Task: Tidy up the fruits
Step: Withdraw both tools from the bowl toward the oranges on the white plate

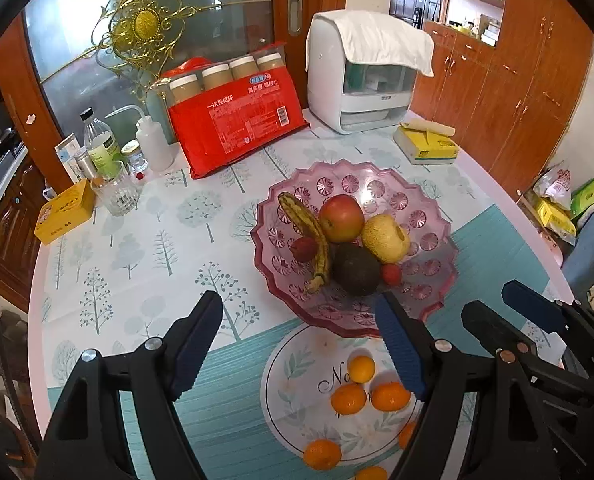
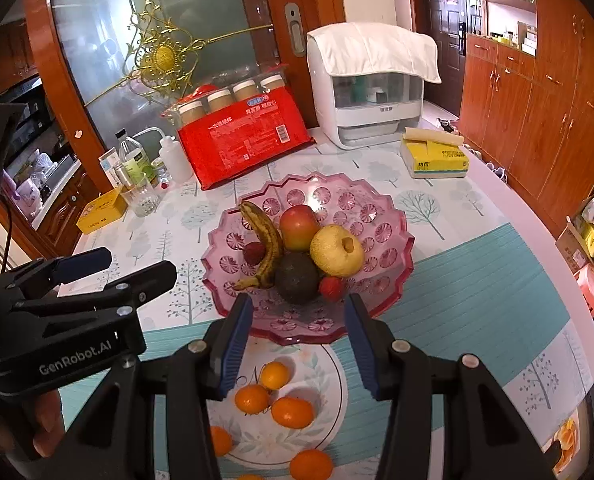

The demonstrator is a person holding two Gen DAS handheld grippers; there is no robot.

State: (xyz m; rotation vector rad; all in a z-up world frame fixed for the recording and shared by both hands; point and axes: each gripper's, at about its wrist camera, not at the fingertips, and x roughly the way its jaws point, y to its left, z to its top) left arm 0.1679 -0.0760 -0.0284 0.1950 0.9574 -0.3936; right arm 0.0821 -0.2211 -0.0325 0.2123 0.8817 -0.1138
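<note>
Tangerines are scattered on the round placemat print at six o'clock, several cut off by the frame edge and fingers. The left gripper and right gripper are held apart, empty. Beyond, at twelve o'clock, a scalloped pink glass bowl holds banana, apple, pear and avocado.

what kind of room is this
Probably a home dining area: a table with a tree-print cover holding a pink fruit bowl, wooden cabinets along the wall, and a kitchen counter behind a glass door.
</note>
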